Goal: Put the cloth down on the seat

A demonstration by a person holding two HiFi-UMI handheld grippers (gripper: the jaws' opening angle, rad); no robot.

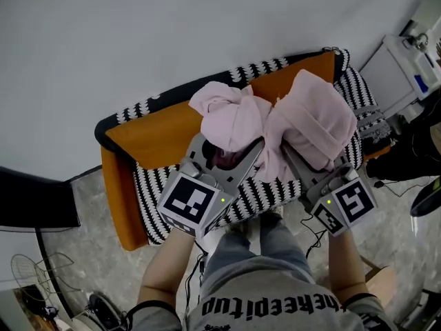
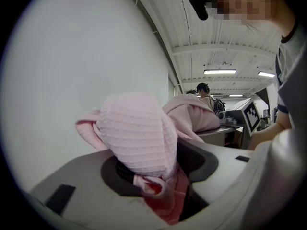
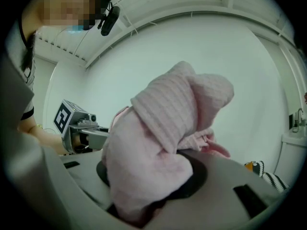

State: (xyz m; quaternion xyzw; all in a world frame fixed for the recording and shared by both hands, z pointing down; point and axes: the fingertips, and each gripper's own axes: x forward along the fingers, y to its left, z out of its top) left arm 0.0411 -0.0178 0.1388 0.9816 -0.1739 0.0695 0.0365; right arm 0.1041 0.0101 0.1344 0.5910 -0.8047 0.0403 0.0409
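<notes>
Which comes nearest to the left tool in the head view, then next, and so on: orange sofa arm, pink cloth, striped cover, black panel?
1. The pink cloth: gripped in the left tool.
2. The striped cover: just beneath the tool.
3. The orange sofa arm: off to its left.
4. The black panel: at the far left edge.

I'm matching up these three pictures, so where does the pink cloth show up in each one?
Head view: pink cloth at centre, bunched over the orange sofa.
Left gripper view: pink cloth at centre, bulging up from the bottom.
Right gripper view: pink cloth at centre, a big bundle.
Shared landmark: the white wall behind.
</notes>
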